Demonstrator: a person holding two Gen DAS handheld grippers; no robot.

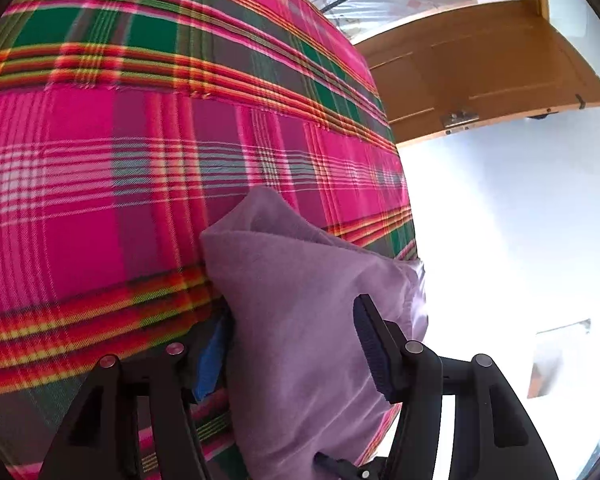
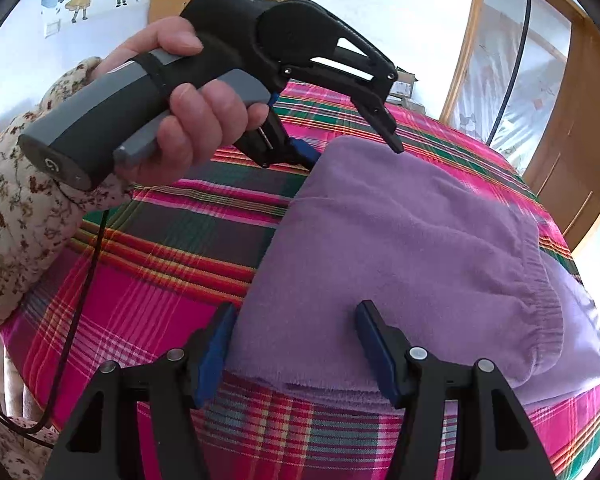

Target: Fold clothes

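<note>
A purple garment (image 2: pixel 400 248) lies folded on the plaid bed cover (image 2: pixel 172 240), with its ribbed hem (image 2: pixel 540 292) at the right. My right gripper (image 2: pixel 296 352) stands open over the garment's near edge; neither pad presses the cloth. A hand (image 2: pixel 188 120) in a floral sleeve holds my left gripper (image 2: pixel 352 151) at the garment's far corner, jaws apart, one finger above the cloth and one beside its edge. In the left wrist view the garment (image 1: pixel 300 304) bulges up between the spread fingers of the left gripper (image 1: pixel 292 344), which is open.
The plaid bed cover (image 1: pixel 120 184) spreads wide on the left. A wooden door (image 1: pixel 480 76) and a bright white floor (image 1: pixel 520 220) lie past the bed's right edge. A black cable (image 2: pixel 80 300) hangs from the left gripper's handle.
</note>
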